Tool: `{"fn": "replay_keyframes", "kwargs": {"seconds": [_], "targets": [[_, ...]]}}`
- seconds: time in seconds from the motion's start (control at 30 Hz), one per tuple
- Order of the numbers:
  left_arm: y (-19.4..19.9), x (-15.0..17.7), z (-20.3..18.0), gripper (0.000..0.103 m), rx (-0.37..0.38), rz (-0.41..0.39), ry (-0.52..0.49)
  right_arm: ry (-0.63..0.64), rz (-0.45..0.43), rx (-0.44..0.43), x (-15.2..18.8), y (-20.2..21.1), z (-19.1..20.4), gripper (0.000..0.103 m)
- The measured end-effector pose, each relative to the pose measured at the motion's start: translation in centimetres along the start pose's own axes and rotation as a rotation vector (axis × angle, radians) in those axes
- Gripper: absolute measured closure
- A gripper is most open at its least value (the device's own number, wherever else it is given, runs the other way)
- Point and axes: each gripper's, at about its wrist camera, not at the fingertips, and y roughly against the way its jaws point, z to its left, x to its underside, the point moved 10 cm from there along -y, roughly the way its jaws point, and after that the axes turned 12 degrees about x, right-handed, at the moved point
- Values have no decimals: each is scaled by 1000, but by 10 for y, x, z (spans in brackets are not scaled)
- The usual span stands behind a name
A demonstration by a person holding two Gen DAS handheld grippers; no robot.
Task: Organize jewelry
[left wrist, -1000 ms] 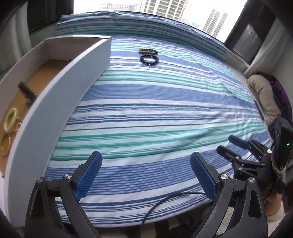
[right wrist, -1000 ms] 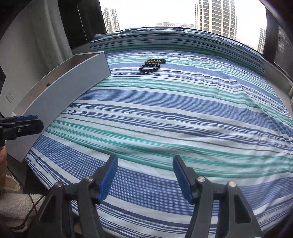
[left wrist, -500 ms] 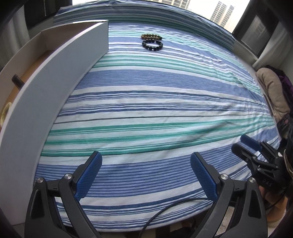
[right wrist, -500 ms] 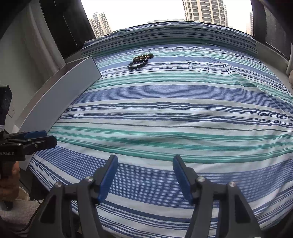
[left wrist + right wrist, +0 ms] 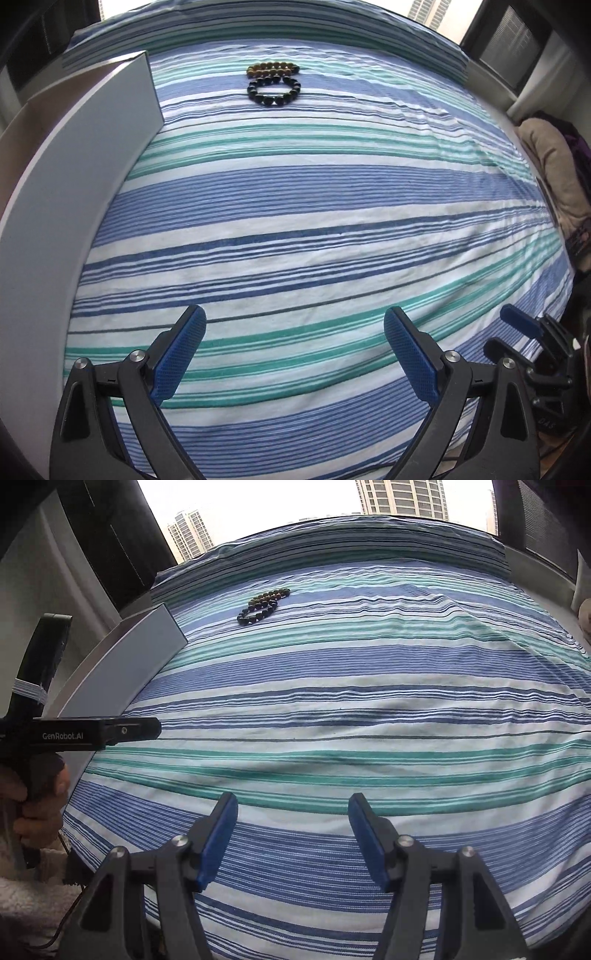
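Two bead bracelets lie touching on the far part of the striped bedspread [image 5: 314, 206]: a black bracelet [image 5: 274, 89] nearer me and a brown bracelet [image 5: 272, 69] just behind it. The right wrist view shows the same black bracelet [image 5: 257, 613] and brown bracelet [image 5: 271, 595]. My left gripper [image 5: 293, 339] hangs open over the near stripes, nothing between its blue pads. My right gripper [image 5: 291, 827] is open too, empty, also far short of the bracelets. A white box [image 5: 74, 192] stands along the bed's left side; its inside is hidden now.
The right gripper's tips [image 5: 517, 325] show at the lower right of the left wrist view. A hand [image 5: 33, 801] holds the left gripper's handle at the left of the right wrist view. Folded clothes [image 5: 554, 173] lie beyond the bed's right edge. Windows stand behind the bed.
The left gripper has moved forward and lower over the bed, so the box's inside with its rings has dropped from view. The bracelets look nearer. The right gripper drifted and rolled slightly.
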Motion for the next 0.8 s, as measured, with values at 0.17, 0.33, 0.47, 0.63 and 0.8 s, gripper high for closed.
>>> {"fn": "replay_keyframes", "kwargs": {"seconds": [0.17, 0.33, 0.47, 0.63, 0.8], "targets": [[-11, -6, -21, 6, 57, -29, -57, -32, -7, 16, -8, -2, -19, 39], [-29, -8, -24, 6, 16, 39, -138, -58, 2, 21, -12, -11, -32, 39], [-27, -46, -18, 5, -22, 46, -182, -68, 10, 7, -13, -16, -35, 39], [-22, -130, -19, 4, -29, -63, -346, -83, 4, -1, -14, -14, -42, 39], [-52, -179, -13, 8, -80, -45, -462, -106, 3, 8, -15, -13, -51, 39]]}}
